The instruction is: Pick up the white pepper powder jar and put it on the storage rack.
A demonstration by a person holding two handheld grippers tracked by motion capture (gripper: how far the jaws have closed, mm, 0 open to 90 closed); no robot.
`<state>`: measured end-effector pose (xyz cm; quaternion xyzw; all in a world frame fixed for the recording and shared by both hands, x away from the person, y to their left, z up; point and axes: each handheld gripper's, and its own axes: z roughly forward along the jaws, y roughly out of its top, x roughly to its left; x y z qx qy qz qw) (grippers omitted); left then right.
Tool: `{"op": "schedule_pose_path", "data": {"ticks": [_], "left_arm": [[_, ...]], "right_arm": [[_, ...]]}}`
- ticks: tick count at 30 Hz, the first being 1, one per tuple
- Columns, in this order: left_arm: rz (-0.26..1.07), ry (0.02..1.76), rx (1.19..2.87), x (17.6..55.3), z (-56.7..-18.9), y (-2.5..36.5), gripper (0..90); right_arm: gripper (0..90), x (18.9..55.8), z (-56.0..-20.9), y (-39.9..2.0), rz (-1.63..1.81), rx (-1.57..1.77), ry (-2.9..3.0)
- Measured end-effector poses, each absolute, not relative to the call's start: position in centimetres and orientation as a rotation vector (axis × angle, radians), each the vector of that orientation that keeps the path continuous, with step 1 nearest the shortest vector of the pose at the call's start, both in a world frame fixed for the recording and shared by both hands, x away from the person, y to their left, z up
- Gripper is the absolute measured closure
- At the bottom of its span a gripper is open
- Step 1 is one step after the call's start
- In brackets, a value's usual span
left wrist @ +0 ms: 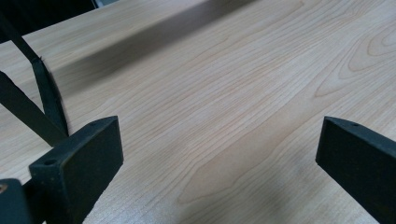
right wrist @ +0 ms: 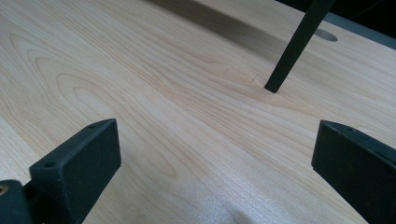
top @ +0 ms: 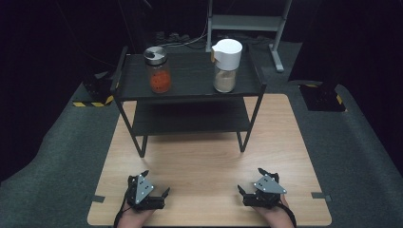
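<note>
High view: the left gripper (top: 154, 184) and right gripper (top: 251, 180) rest low in the frame on the pale wooden worktop (top: 204, 156), jaws apart and empty, likely a ready pose. Well apart from them, at upper centre, a black two-tier metal shelf (top: 190, 88) carries a glass jar of red-orange powder with a silver lid (top: 158, 70) and a glass jar of beige powder with a white lid (top: 226, 65), both upright on its top tier, within forward reach.

Left gripper view: wide-open jaws frame bare wood; black shelf legs (left wrist: 44, 100) stand at the left edge.

Right gripper view: jaws equally spread; one shelf leg (right wrist: 294, 46) lands at upper right.
</note>
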<state>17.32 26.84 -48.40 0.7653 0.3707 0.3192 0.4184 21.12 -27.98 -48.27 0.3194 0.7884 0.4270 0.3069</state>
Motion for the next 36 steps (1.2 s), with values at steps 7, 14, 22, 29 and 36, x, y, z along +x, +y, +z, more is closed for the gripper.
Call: {"op": "schedule_pose_path", "data": {"ticks": [7, 14, 22, 29, 36], "left_arm": [[0.792, 0.946, 1.912, 17.3, -48.4, 27.0, 1.1], [0.794, 0.957, 1.911, 17.2, -48.3, 27.0, 1.1], [0.777, 0.976, 1.871, 17.1, -48.5, 27.6, 1.2], [0.771, 0.901, 1.634, 15.0, -47.6, 29.6, 0.9], [0.78, 0.934, 1.741, 15.3, -48.0, 29.2, 0.5]], "right_arm": [[0.5, 21.3, -48.2, -28.0, 1.129, 0.865, 2.089], [0.0, 21.3, -48.1, -28.1, 1.133, 0.865, 2.091], [0.0, 21.2, -48.2, -28.2, 1.142, 0.885, 2.078], [0.0, 18.8, -46.8, -30.1, 1.345, 0.911, 1.847], [0.0, 19.3, -47.1, -29.8, 1.292, 0.907, 1.935]]}}
